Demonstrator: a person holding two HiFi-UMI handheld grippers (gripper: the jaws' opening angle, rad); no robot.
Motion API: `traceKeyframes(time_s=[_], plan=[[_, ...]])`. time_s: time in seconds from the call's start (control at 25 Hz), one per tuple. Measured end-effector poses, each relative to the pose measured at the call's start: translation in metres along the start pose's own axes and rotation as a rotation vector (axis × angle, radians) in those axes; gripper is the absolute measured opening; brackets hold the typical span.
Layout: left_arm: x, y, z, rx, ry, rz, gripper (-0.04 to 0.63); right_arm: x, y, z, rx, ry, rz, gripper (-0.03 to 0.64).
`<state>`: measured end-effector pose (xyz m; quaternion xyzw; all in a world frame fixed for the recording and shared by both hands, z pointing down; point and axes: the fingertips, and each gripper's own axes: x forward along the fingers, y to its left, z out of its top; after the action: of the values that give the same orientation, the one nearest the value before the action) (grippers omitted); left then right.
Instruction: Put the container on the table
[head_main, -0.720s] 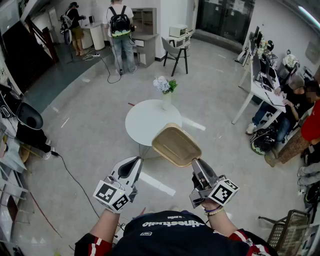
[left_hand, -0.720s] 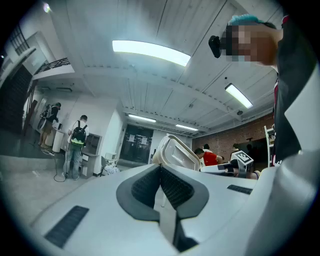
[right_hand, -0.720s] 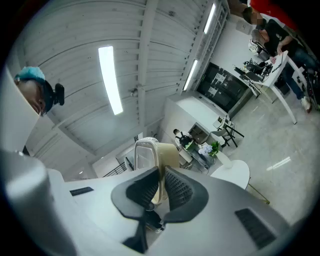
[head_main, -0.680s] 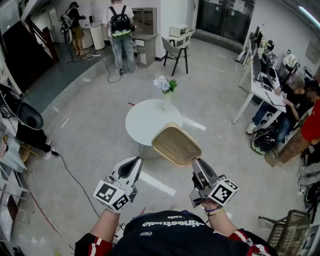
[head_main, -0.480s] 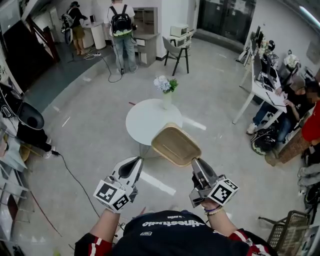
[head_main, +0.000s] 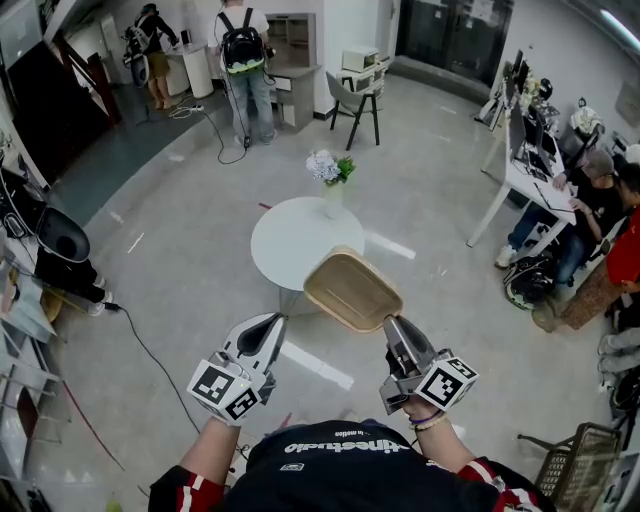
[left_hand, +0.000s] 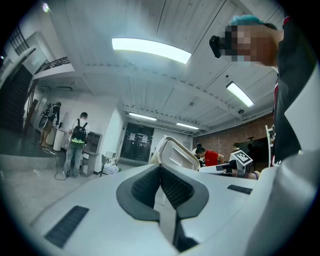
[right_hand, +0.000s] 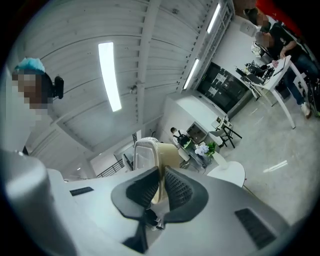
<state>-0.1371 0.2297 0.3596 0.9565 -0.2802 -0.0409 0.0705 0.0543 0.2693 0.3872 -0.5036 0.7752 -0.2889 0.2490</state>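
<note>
Up in the air, over the grey floor (head_main: 180, 250), hangs the tan container (head_main: 352, 290). The right gripper (head_main: 392, 328) holds it by its near rim. In the right gripper view the two dark jaws of the right gripper (right_hand: 161, 182) are pressed on that thin rim, one on each side, and the container (right_hand: 150, 155) stands up past them with its open side showing.

The container is not on the table (head_main: 285, 245). It is tipped, with its far side higher. In the head view it covers a bit of the near right edge of the round white tabletop. In the right gripper view the table (right_hand: 227, 172) is farther off than the container, and lower.

The left gripper (head_main: 268, 325) is off to the left of the container and does not touch it. In the left gripper view the jaws of the left gripper (left_hand: 161, 172) are closed together with nothing between them. The container (left_hand: 172, 152) shows past them.

A vase of flowers (head_main: 330, 180) stands at the far edge of the tabletop. A dark chair (head_main: 352, 100) stands well behind the table. A person with a backpack (head_main: 243, 60) stands at the far left of the room, facing away.
</note>
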Motion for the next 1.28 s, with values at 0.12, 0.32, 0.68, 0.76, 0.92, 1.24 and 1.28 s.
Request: traceKeyframes(time_s=[0.12, 0.32, 0.68, 0.76, 0.92, 1.24, 1.28], plan=[[0.009, -0.009, 0.0, 0.006, 0.007, 0.005, 0.023, -0.005, -0.006, 0.009, 0.013, 0.009, 0.004, 0.049], [0.021, -0.02, -0.001, 0.01, 0.011, 0.017, 0.023, -0.013, -0.018, 0.018, 0.039, 0.013, 0.021, 0.051], [0.048, -0.047, -0.002, 0.031, 0.006, 0.037, 0.023, -0.03, -0.038, 0.04, 0.045, 0.032, 0.042, 0.051], [0.052, -0.054, -0.003, 0.034, 0.002, 0.045, 0.023, -0.036, -0.041, 0.043, 0.043, 0.036, 0.053, 0.051], [0.058, -0.068, -0.007, 0.04, -0.001, 0.062, 0.023, -0.047, -0.05, 0.049, 0.041, 0.045, 0.073, 0.051], [0.077, -0.065, -0.02, 0.036, 0.028, 0.083, 0.023, -0.042, -0.078, 0.051, 0.07, 0.062, 0.06, 0.051], [0.079, -0.061, -0.023, 0.033, 0.027, 0.085, 0.023, -0.039, -0.081, 0.05, 0.07, 0.066, 0.056, 0.051]])
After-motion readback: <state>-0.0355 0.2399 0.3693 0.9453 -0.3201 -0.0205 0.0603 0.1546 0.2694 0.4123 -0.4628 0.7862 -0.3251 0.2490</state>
